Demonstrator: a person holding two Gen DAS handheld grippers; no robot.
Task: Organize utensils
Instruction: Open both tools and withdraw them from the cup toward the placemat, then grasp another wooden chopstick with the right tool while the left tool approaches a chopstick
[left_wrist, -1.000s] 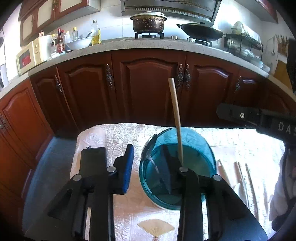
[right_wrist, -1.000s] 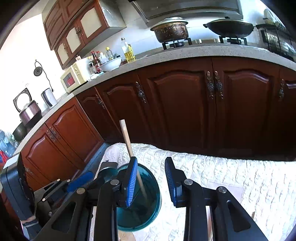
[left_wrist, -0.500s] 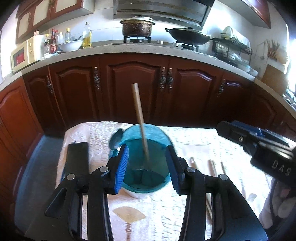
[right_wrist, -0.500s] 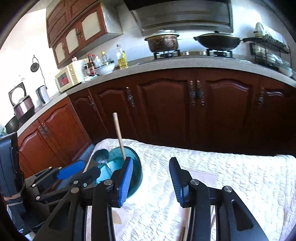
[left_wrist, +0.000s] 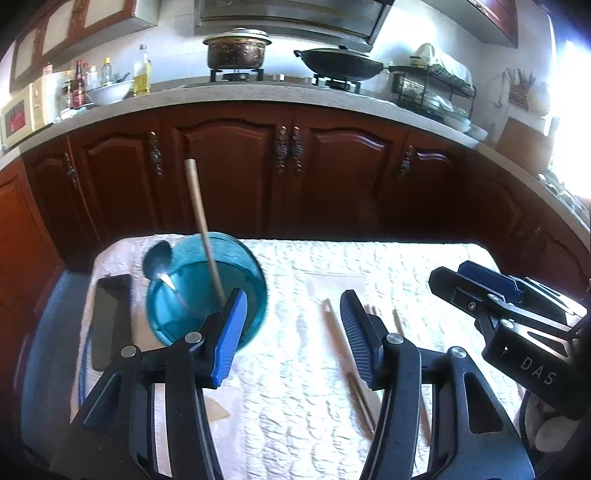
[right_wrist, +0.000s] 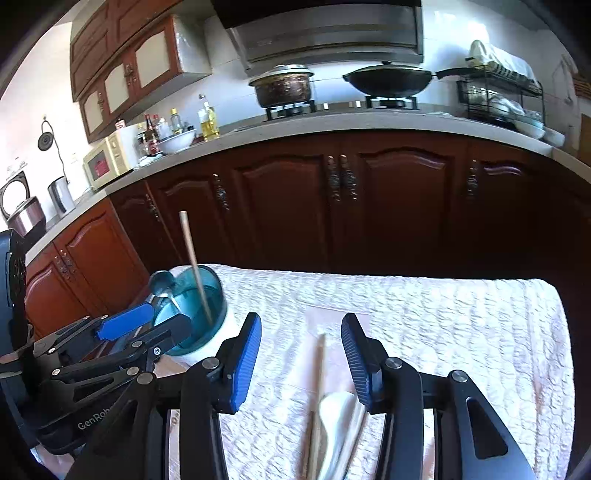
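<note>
Opening with nothing between them, both grippers' jaws hover over the cloth (left_wrist: 314, 424) beside the blue holder (left_wrist: 207, 295).

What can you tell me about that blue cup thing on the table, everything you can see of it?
The blue cup is a round, see-through teal container, plastic by its look, with a white base showing in the right wrist view. It stands upright near the far left corner of the white quilted cloth. A wooden chopstick leans inside it, and a metal spoon rests against its rim. No gripper touches it.
</note>
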